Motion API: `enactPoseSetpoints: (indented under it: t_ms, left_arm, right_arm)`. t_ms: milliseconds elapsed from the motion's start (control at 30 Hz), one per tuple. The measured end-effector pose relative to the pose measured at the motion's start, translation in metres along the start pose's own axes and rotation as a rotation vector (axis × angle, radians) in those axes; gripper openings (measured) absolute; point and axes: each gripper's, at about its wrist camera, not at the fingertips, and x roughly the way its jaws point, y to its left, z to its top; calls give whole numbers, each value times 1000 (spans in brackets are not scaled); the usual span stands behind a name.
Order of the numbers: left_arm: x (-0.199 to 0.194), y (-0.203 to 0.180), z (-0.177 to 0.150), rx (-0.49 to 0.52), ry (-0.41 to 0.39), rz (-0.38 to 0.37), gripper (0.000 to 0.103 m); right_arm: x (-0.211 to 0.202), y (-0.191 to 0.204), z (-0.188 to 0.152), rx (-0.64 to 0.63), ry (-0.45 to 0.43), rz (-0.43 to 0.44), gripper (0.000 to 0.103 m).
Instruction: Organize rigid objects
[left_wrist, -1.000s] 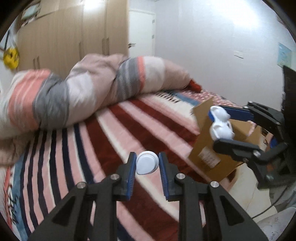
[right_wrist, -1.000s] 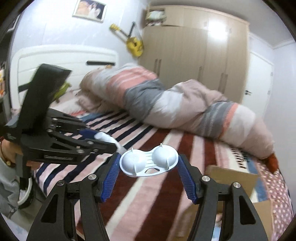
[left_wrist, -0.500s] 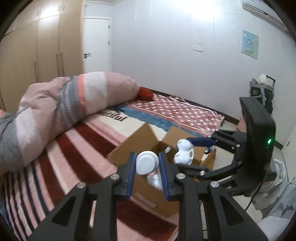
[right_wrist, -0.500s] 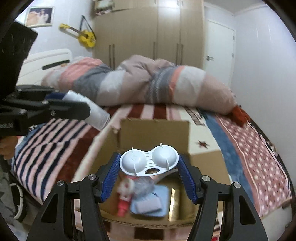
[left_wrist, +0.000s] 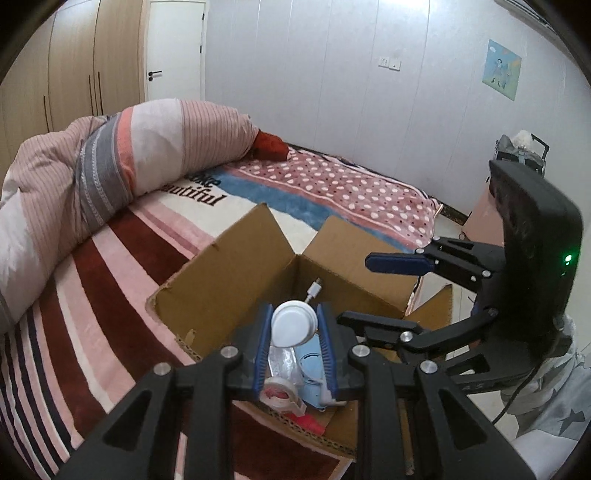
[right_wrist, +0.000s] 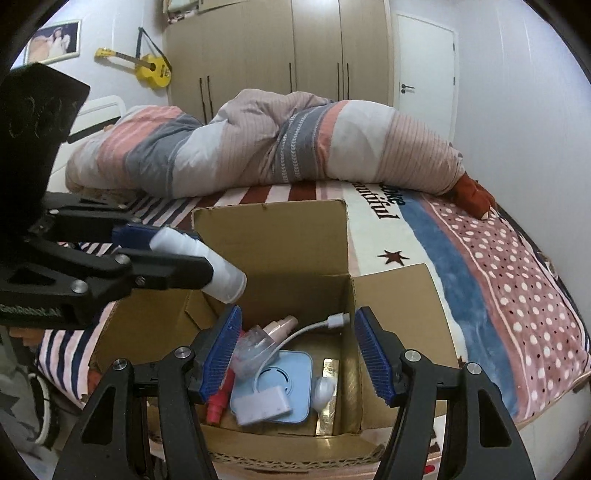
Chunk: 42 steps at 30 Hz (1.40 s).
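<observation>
Both over box (right_wrist: 273, 236) | right gripper (right_wrist: 295, 350) emptied (fingers apart) | left gripper (left_wrist: 294, 334) holds bottle (left_wrist: 294, 327)

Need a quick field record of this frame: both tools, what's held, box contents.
left tool: shut on white bottle, over the box
right tool: open, nothing held, above the box
cardboard box: on the bed, flaps open
box contents: blue square device, white cable, gold bar, red item
bed: striped and dotted blanket
rolled duvet: behind the box
</observation>
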Motion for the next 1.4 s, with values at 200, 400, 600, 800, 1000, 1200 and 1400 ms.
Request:
enactPoseSetpoints:
  t_ms: [200,400,600,800,1000,1200,1400]
  left_arm:
    - [7,9,-2,-20,2,6,27]
    - [-8,18,-6,-45,-64,24,71]
    - [-41,18,-17,-77,-163,123,89]
    - [-88,18,-37,-156,-295,373,103]
    - [-110,28,-68,-320,-341,568,103]
    - [-122,37,-94,-419,-348,668,103]
    - [-123,41,-105,-442,-337,686,103]
  right_arm:
    - [3,4,1,-8,-3,15,60]
    - [5,7,3,-20,-14,40,61]
    - [-5,17,7,-65,-98,116,77]
    - [-27,30,14,-117,-251,158,103]
    - [-32,39,17,-140,-319,234,103]
    - [-30,46,10,-134,-317,274,103]
    - [-28,51,9,-122,-319,280,103]
